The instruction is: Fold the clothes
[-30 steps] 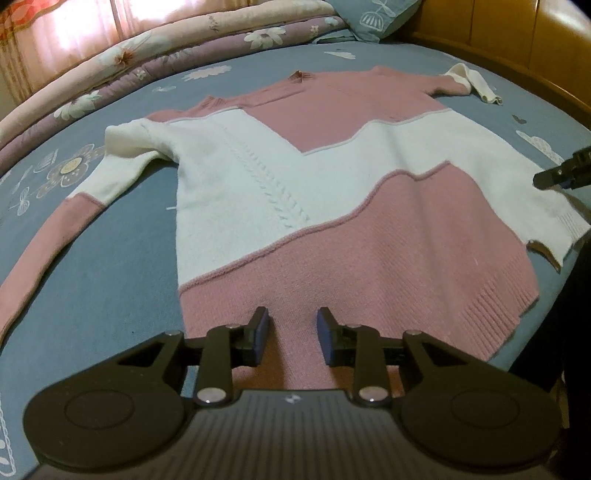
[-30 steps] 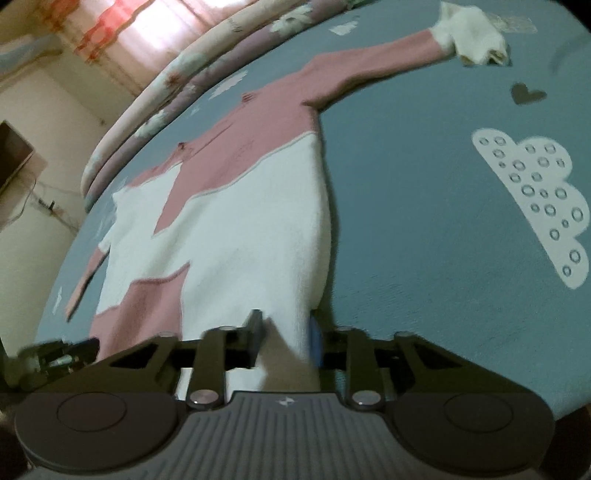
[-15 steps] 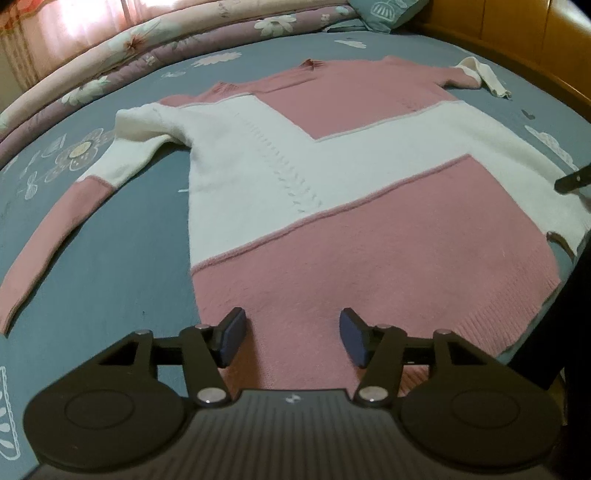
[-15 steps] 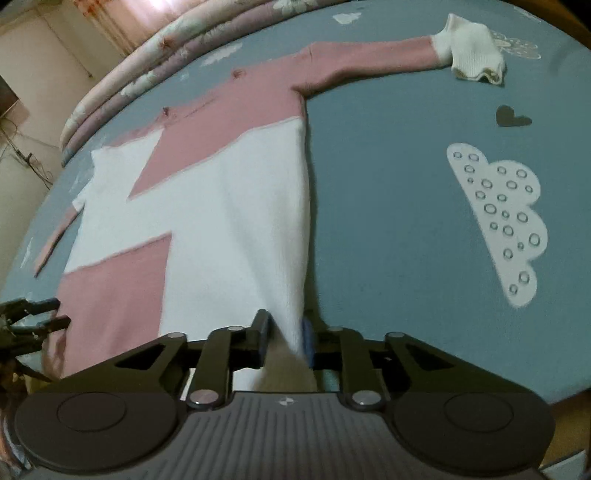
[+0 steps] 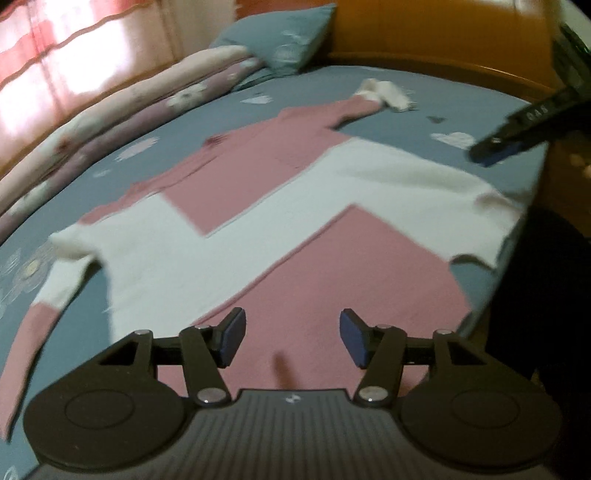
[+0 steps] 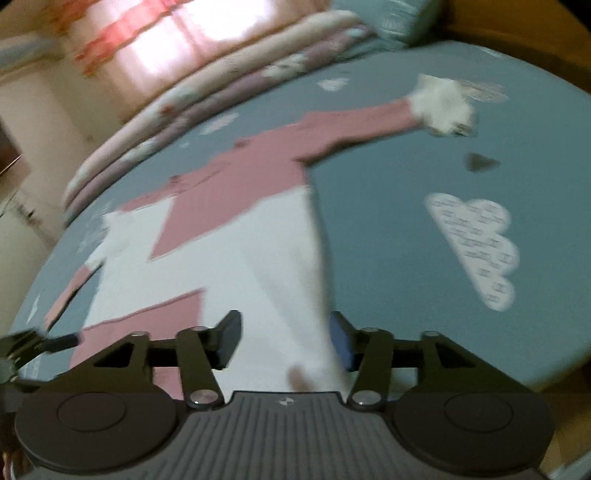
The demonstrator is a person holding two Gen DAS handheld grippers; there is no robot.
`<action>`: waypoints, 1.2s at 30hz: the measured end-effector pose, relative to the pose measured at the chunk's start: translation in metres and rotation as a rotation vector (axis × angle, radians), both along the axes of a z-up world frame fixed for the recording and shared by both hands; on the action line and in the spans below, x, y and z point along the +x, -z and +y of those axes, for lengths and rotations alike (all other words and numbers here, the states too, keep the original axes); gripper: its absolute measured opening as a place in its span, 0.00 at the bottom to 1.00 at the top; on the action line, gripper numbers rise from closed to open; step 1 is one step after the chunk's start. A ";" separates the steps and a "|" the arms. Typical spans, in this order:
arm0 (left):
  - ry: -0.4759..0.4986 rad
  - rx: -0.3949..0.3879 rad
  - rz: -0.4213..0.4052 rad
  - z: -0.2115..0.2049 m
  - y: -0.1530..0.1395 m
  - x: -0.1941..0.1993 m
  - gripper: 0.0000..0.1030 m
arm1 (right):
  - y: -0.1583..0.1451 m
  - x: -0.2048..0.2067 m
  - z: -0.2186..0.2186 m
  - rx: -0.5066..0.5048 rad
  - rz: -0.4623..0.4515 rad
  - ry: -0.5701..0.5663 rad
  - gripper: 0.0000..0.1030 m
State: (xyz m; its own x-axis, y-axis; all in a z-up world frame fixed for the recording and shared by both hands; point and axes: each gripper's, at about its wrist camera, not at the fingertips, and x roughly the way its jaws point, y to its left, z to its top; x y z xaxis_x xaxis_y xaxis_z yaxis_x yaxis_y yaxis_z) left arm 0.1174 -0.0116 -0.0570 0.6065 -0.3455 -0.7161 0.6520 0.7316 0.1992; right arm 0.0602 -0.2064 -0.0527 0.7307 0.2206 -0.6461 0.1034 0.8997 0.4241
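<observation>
In the left wrist view the left gripper [image 5: 291, 338] hangs over the near edge of the bed [image 5: 74, 295], its jaws standing apart with nothing between them, only the pink hem panel of the sweater [image 5: 258, 229] lying below; those jaws have just been opening. The right wrist view shows the right gripper [image 6: 284, 338] over the sweater's [image 6: 258, 266] near corner on the white side, its jaws also parted and just opened further, with the white edge of the knit lying between the pads but not pinched. Only the left view catches the right gripper [image 5: 517, 136] from outside, as a dark tip above the near right edge of the bed, and the wooden headboard [image 5: 424, 29] beyond. Only the right view shows the white cloud print [image 6: 476, 243] on the bedsheet and the left gripper [image 6: 37, 341] at the frame's left. The sweater lies flat and spread out in the middle of the bed, in pink and white blocks, one sleeve reaching toward the left edge, the other stretched toward the far right corner with a white cuff [image 6: 441, 103]. A rolled quilt [image 5: 129, 110] and a pillow [image 5: 280, 40] line the far side. Both views are blurred.
</observation>
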 end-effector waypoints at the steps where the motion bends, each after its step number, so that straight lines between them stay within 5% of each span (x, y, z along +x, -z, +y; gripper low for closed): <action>1: -0.006 0.008 0.020 -0.004 0.005 0.004 0.56 | 0.000 0.002 0.009 -0.012 -0.007 -0.029 0.63; 10: -0.150 -0.057 0.204 0.024 0.028 -0.001 0.64 | 0.032 0.012 0.066 -0.192 0.024 -0.172 0.70; 16: -0.154 -0.046 0.241 0.033 0.021 -0.014 0.68 | 0.044 0.002 0.076 -0.207 -0.019 -0.215 1.00; 23: -0.124 -0.179 0.192 -0.002 0.000 0.012 0.69 | 0.046 -0.004 0.085 -0.257 -0.033 -0.216 1.00; 29: -0.176 -0.255 0.321 -0.039 0.028 0.050 0.70 | 0.048 -0.010 0.093 -0.322 -0.041 -0.229 1.00; 36: -0.114 -0.161 0.280 -0.047 0.034 0.015 0.81 | 0.055 -0.020 0.099 -0.390 -0.097 -0.253 1.00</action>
